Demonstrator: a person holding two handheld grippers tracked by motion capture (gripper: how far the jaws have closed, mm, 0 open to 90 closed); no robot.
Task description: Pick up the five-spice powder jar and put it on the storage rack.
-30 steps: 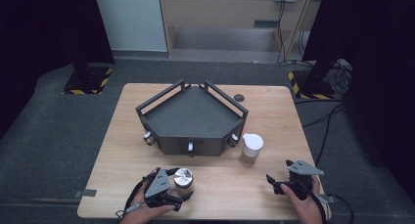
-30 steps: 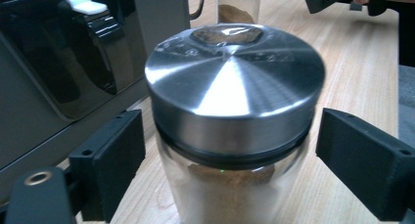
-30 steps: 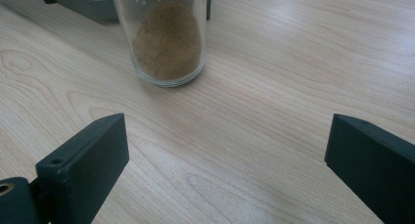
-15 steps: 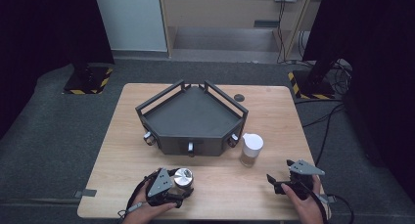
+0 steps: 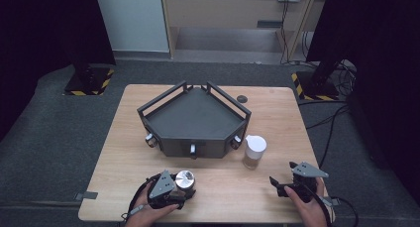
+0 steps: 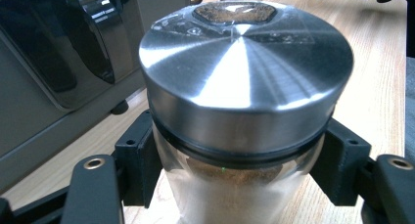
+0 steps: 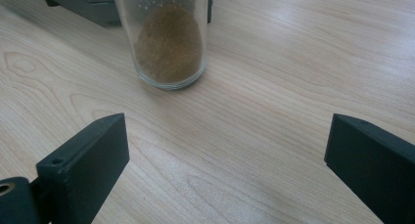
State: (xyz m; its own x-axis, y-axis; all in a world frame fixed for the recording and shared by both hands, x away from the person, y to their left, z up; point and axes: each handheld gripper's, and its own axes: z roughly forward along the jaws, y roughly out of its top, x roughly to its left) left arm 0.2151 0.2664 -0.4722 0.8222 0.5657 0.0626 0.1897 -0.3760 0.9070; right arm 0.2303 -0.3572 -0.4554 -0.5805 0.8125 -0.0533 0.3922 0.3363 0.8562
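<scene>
at the lower centre of the high view my left gripper [image 5: 179,188] clamps a steel-lidded glass jar [image 5: 185,179]. lower right, my right gripper [image 5: 283,186] gapes wide. a white-capped spice jar [image 5: 254,151] stands between them, beside the dark tray [image 5: 194,119] at centre.

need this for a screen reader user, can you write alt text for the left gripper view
Close-up of a glass jar with a brushed metal lid, clamped between the left gripper's two black fingers just below the lid. Brown powder shows through the glass. It stands on a wooden table, with a dark grey tray behind it to the left.
</scene>
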